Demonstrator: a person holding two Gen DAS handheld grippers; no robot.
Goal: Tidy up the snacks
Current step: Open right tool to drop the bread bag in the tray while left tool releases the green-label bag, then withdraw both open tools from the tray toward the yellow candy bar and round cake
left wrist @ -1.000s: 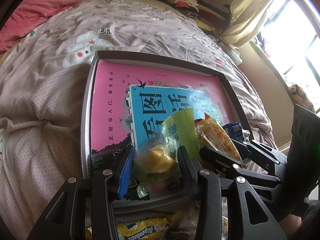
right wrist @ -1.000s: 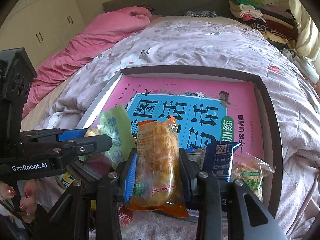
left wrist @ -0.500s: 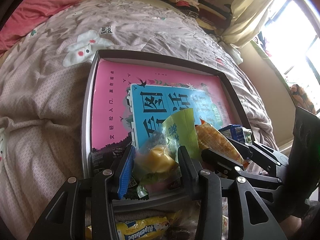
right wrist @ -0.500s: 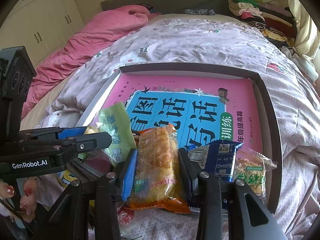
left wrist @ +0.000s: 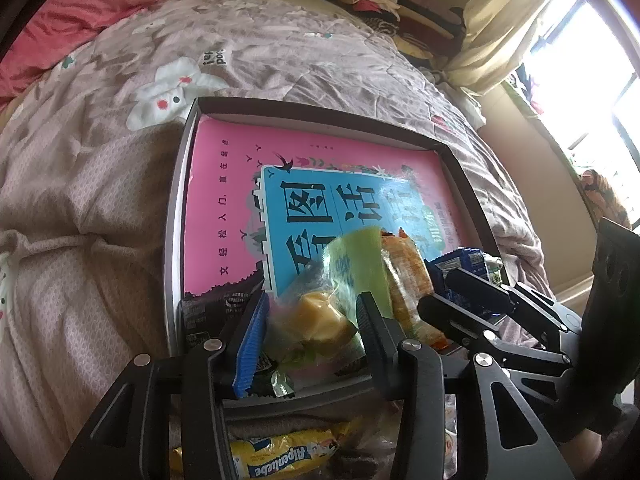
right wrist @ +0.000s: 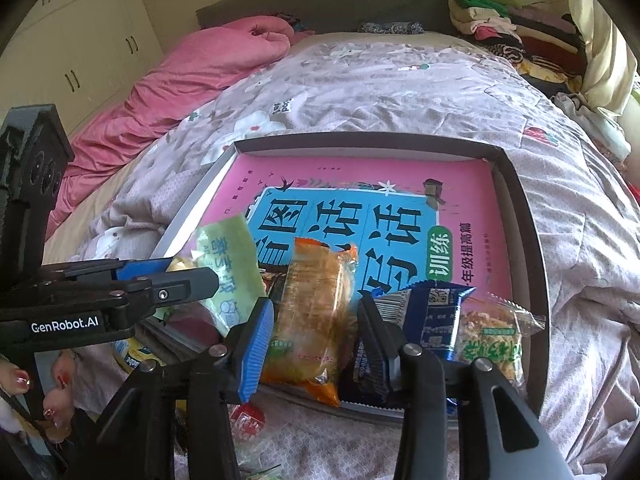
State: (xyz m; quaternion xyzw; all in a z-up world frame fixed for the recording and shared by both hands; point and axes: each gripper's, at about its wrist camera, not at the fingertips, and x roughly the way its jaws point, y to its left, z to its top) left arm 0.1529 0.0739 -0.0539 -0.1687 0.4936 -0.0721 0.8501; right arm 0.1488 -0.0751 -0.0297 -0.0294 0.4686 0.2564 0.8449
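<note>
The quilt [right wrist: 400, 92] is mauve with white flower figures, and a printed patch on it shows letters too small to read; a pink duvet [right wrist: 180, 76] lies bunched at its far left; folded clothes [right wrist: 516, 28] are stacked at the far right. The tray [right wrist: 528, 248], dark-rimmed and shallow, rests on the quilt; its floor is covered by a pink book [right wrist: 360, 184] bearing a blue panel of large Chinese characters and a green oval label with further characters.

The snacks lie in a row along the tray's near edge. From the left: a dark packet [left wrist: 208, 312] in the near-left corner, text illegible; a green bag [left wrist: 352, 264] with Chinese print, holding yellow pieces; an orange pack [right wrist: 316, 312]; a blue pack [right wrist: 432, 312] with barcode and QR code; a clear pack [right wrist: 496, 344] with a green label.

Left gripper [left wrist: 308, 320]: the green bag stands between its jaws; whether the pads press it cannot be told. Its body reads "GenRobot.AI" in the right wrist view. Right gripper [right wrist: 316, 332]: jaws are opening, with the orange pack between them and resting on the tray's near edge.

Outside the tray, below its near rim, a yellow bag [left wrist: 280, 456] reads "Alpenliebe"; a hand [right wrist: 24, 384] with red-painted nails shows at the lower left.
</note>
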